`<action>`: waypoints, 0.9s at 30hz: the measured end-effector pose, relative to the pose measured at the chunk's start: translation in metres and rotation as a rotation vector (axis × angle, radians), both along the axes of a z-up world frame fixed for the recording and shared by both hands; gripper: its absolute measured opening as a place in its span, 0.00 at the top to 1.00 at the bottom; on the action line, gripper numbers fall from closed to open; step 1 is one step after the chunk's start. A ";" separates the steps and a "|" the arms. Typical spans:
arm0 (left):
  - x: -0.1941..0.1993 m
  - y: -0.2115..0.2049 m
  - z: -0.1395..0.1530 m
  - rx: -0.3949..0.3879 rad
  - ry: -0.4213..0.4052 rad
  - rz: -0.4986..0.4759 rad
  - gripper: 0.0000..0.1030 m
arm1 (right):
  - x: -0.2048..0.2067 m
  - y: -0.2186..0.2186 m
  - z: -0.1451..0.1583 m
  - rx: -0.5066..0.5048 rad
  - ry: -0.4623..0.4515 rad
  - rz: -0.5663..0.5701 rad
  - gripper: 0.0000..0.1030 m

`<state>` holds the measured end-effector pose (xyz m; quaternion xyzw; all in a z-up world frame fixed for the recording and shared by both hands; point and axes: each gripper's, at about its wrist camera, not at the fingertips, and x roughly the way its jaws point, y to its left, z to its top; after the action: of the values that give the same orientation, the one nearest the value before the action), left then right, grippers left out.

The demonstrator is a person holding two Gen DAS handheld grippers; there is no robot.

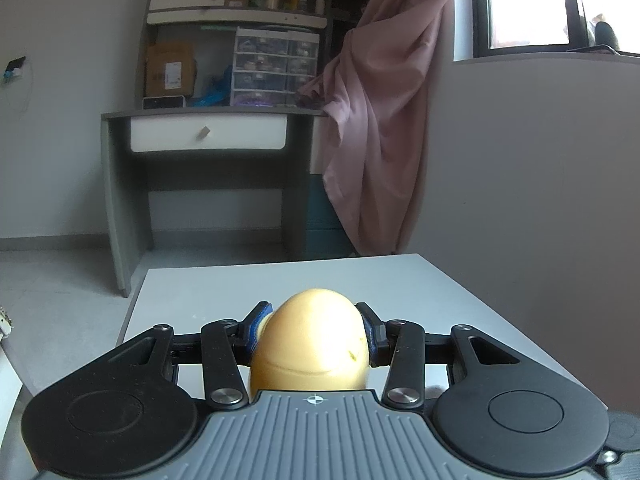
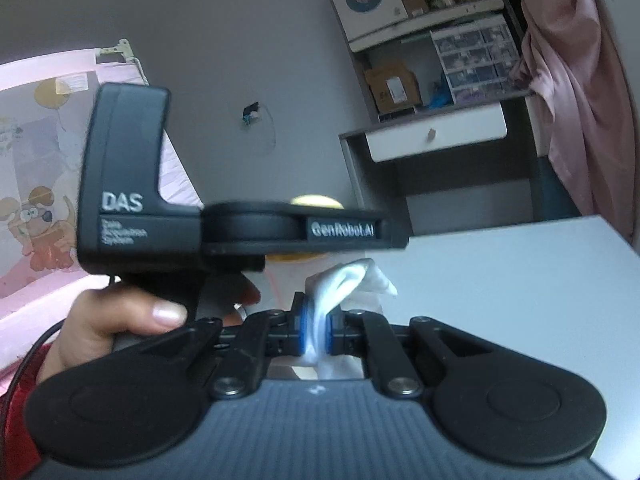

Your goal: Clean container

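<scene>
Yellow rounded container (image 1: 310, 344) sits between the blue pads of the left gripper (image 1: 310, 330), both pads pressed against its sides, so the jaws are closed on it and hold it above the near part of the grey table (image 1: 240, 288); its domed end points away from the camera, and a small dark mark shows on its right flank. In the right wrist view the same container (image 2: 316, 200) shows only as a yellow sliver above and below the black body of the left gripper (image 2: 240, 228), which crosses the frame sideways and is held by a hand (image 2: 120, 320) with the thumbnail facing the camera. The right gripper (image 2: 316, 330) has its jaws drawn almost fully together, pinching a white crumpled tissue or cloth (image 2: 348, 280) between the blue pads; the loose end of the cloth fans out ahead of the fingertips, just below the left gripper. Beyond the table: a grey desk (image 1: 208, 116) with a white drawer, shelves of small boxes above it, a pink curtain (image 1: 384, 120) to its right, a bright window (image 1: 528, 4) at upper right
</scene>
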<state>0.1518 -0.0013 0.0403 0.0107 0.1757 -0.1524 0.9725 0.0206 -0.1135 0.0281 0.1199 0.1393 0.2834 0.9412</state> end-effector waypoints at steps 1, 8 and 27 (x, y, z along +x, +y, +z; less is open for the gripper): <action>0.000 0.000 0.000 0.001 -0.001 0.000 0.56 | 0.001 0.000 -0.002 0.001 0.010 0.001 0.91; -0.001 0.001 0.000 -0.001 -0.003 -0.004 0.56 | 0.006 -0.001 -0.019 -0.014 0.086 -0.004 0.91; -0.001 0.002 0.001 -0.021 -0.021 -0.008 0.58 | -0.007 -0.001 -0.006 -0.007 0.022 -0.024 0.91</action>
<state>0.1508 0.0011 0.0412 0.0030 0.1638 -0.1579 0.9738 0.0138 -0.1150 0.0216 0.1214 0.1490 0.2706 0.9433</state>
